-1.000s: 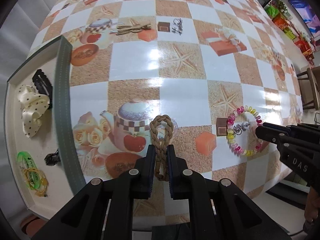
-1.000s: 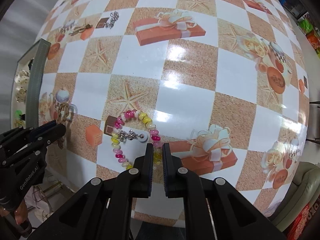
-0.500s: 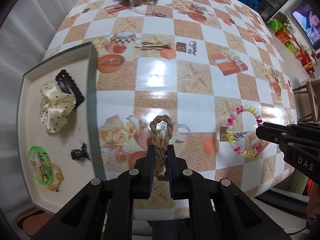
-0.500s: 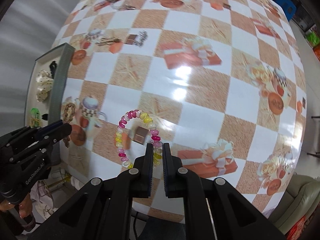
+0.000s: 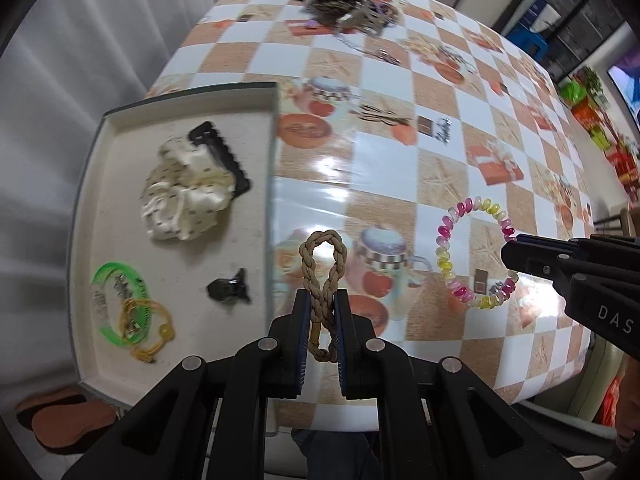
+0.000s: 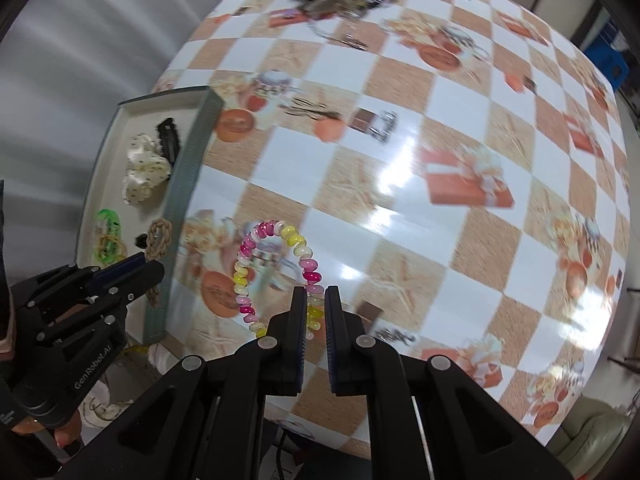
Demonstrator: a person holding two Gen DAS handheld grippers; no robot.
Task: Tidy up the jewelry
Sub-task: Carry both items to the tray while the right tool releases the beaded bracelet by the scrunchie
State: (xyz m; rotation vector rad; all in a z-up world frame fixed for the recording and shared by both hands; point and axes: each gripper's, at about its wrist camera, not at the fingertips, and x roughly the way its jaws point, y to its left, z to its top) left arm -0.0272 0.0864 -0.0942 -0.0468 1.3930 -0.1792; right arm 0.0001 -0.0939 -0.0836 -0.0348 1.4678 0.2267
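The matte black plastic left gripper has blue-edged finger pads, round silver screws and white "GenRobot.AI" lettering. The matching black right gripper bears white letters "DAS". Bare skin shows at both edges.

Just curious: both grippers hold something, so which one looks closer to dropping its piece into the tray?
Probably the left gripper: its rope loop hangs right beside the tray edge, while the right gripper holds the bead bracelet farther out.

The surface has a shiny checked cloth with teapots, gift boxes and starfish on it. A tray sits at its left edge. A dark heap of jewelry lies at the far end, with a small silver piece nearer.
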